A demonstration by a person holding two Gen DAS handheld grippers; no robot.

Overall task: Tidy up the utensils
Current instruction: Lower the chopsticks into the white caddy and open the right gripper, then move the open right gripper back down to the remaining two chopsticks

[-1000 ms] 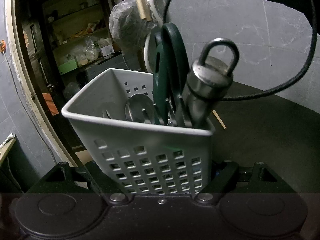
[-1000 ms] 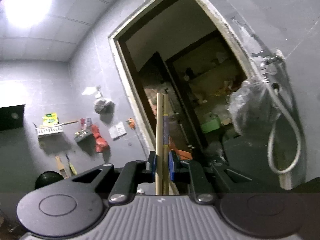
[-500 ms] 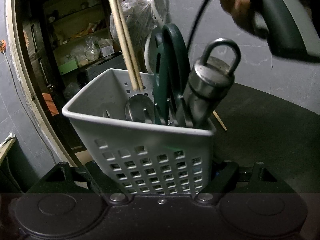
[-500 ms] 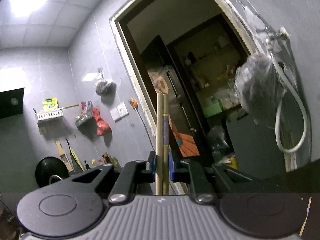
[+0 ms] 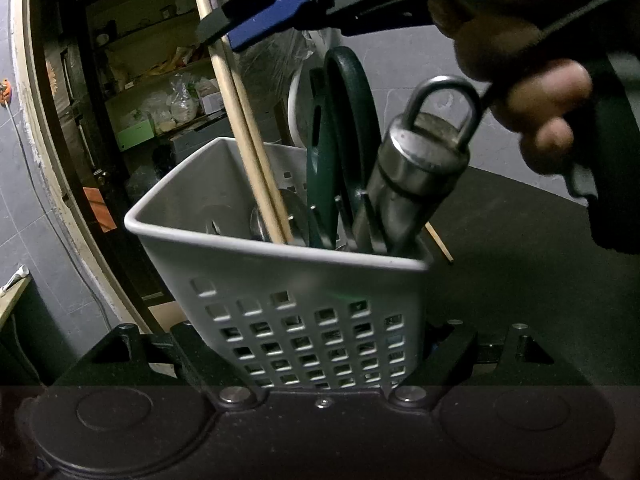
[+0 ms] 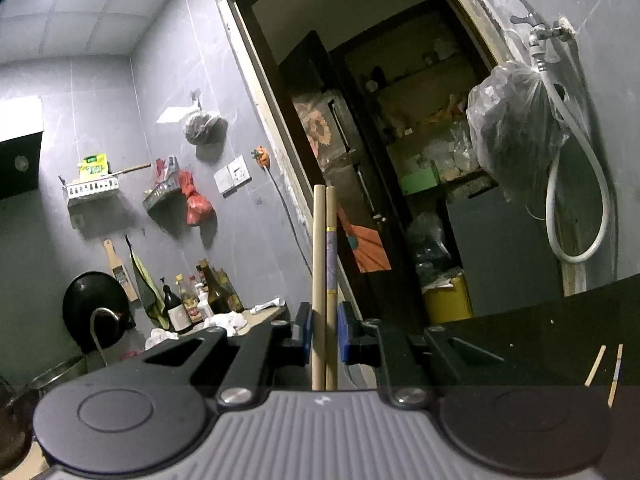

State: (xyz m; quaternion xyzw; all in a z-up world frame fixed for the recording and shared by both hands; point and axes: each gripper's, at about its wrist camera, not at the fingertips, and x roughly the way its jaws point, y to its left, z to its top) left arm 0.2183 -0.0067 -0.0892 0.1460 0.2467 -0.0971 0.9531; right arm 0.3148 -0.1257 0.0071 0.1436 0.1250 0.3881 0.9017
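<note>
A white perforated utensil basket [image 5: 280, 256] stands on the dark table, with my left gripper [image 5: 320, 336] shut on its lower sides. Inside it are green-handled scissors [image 5: 344, 140], a steel tool with a ring top [image 5: 420, 160] and a metal spoon [image 5: 298, 216]. A pair of wooden chopsticks [image 5: 240, 120] slants down into the basket, lower ends hidden behind its front rim. My right gripper [image 5: 240, 26], blue-padded, is shut on their upper part. In the right wrist view the chopsticks [image 6: 325, 260] stand upright between the pads of that gripper [image 6: 325, 332].
A person's hand [image 5: 520, 60] holds the right gripper above the basket. Two loose chopsticks [image 6: 596, 364] lie on the dark table [image 6: 520, 332]; one stick [image 5: 440, 246] shows behind the basket. A doorway [image 6: 380, 160], a hanging bag and hose [image 6: 516, 132] are beyond.
The right gripper has come down from above with the chopsticks, and their lower ends have gone into the basket. The left gripper and the basket have stayed still.
</note>
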